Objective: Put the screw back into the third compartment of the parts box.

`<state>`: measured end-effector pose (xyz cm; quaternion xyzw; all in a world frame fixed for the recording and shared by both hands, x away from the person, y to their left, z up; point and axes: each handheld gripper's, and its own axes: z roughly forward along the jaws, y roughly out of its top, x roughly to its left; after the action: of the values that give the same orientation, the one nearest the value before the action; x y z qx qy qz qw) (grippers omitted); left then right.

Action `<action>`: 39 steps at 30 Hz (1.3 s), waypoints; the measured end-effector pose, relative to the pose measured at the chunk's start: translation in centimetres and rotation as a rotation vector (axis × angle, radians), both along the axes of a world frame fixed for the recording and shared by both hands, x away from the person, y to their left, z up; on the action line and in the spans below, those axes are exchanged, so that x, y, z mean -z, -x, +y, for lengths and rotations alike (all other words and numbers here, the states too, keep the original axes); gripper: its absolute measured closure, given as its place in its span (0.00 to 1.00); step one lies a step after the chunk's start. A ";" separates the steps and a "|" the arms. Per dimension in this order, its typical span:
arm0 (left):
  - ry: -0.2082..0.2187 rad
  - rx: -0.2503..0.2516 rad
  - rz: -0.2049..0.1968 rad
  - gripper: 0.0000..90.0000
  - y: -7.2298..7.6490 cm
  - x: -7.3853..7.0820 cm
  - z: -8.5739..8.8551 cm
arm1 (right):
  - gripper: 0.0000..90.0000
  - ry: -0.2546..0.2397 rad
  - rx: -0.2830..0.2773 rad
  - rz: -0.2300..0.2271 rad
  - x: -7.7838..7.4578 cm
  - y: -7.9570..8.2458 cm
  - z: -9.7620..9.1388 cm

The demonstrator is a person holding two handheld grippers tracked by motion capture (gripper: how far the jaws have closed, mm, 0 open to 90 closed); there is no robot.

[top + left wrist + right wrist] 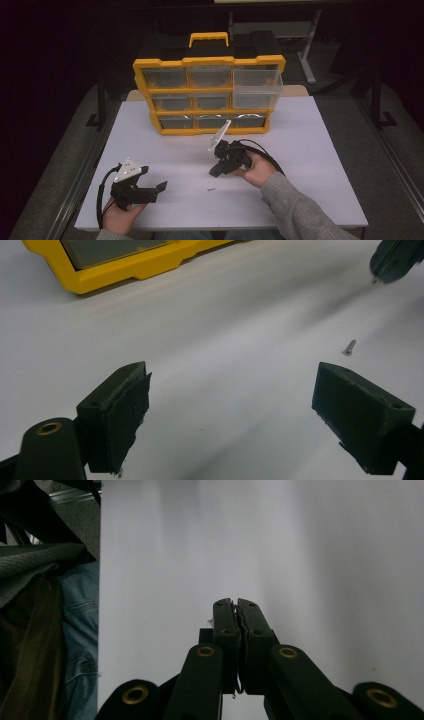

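**Small screw on the white surface, between two hand-held grippers**

A white surface [300, 150] fills the middle of the high view. At its upper centre stands a yellow organiser [209, 95] with clear drawers; one drawer at the upper right appears pulled out.

At the lower left of that view, the left hand-held gripper [150, 190] rests low over the surface, its jaws spread wide with nothing between them. Just right of centre, the right hand-held gripper [220, 170] tilts down toward the surface. Its jaws are pressed together; in the right gripper view a thin sliver seems caught between the pads [235, 611], too small to identify.

A small screw [211, 189] lies loose on the surface just below the right hand-held gripper's tip, apart from it.

To pick up the screw well, I judge the jaws should come down straddling it crosswise, close gently, and lift straight so it does not roll or flick away.
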<state>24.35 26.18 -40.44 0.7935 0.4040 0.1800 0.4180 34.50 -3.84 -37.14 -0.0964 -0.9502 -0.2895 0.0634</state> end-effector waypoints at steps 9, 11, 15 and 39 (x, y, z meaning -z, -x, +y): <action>-0.016 0.013 -0.005 0.16 -0.1 0.0 0.1 | 0.96 -0.031 -0.013 -0.010 -4.8 -0.7 -0.8; -0.017 0.012 -0.005 0.16 -0.1 0.0 0.1 | 0.96 -0.037 -0.006 -0.013 -5.9 -0.8 -1.1; -0.006 0.005 0.001 0.16 -0.1 0.0 0.1 | 0.96 -0.047 0.007 -0.040 -8.4 -1.2 -1.8; -0.004 0.002 0.008 0.16 0.0 0.0 0.2 | 0.96 -0.083 0.072 -0.105 -18.0 -3.3 -4.3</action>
<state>24.40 26.41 -40.44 0.7954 0.4047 0.1773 0.4150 37.81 -8.11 -19.13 -0.1125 -0.9354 -0.3352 0.0070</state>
